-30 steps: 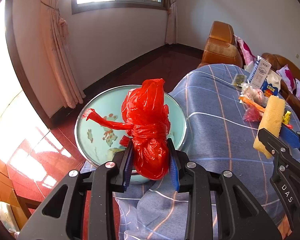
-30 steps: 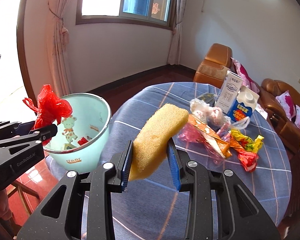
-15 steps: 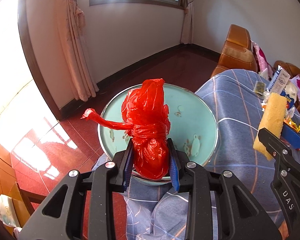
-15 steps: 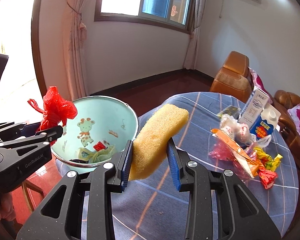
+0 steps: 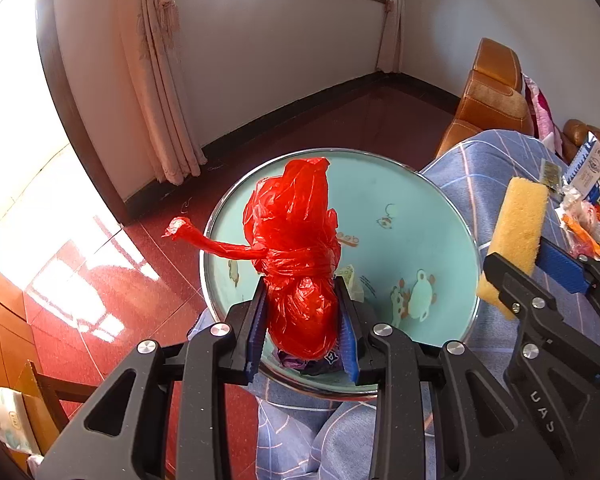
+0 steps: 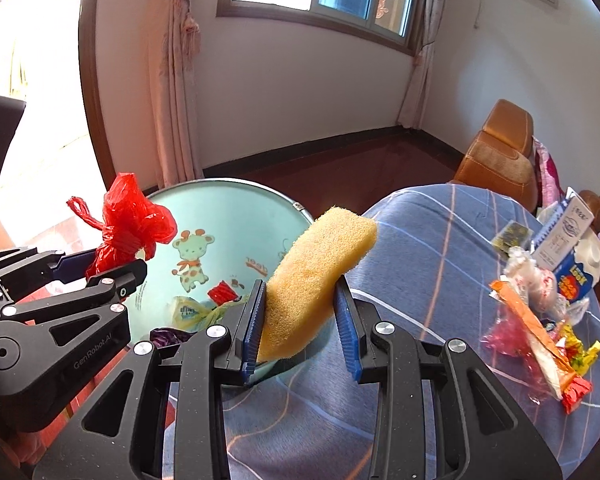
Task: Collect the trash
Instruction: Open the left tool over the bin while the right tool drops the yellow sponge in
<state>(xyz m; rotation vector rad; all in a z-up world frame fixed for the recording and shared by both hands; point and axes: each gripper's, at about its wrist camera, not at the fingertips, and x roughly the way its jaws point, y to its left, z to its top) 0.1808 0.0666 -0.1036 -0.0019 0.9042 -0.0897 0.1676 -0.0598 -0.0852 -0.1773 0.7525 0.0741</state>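
My left gripper (image 5: 302,320) is shut on a knotted red plastic bag (image 5: 296,248), held right above the open mouth of a mint-green bin (image 5: 440,216) with cartoon animals inside. My right gripper (image 6: 300,320) is shut on a yellow sponge (image 6: 316,268), which hangs over the bin's rim (image 6: 296,204) beside the table. In the right wrist view the left gripper (image 6: 96,268) with the red bag (image 6: 128,220) sits over the bin's left side. Wrappers (image 6: 204,308) lie at the bin's bottom.
A round table with a blue checked cloth (image 6: 440,248) stands right of the bin. Near its far right edge lie a milk carton (image 6: 568,248), several candy wrappers (image 6: 540,328) and a small packet (image 6: 510,234). Brown sofa (image 6: 500,152) behind; red tiled floor (image 5: 100,280) left.
Both grippers have moved left toward the bin with their loads. The red bag now hangs over the bin's middle, and the sponge has reached the bin's rim.
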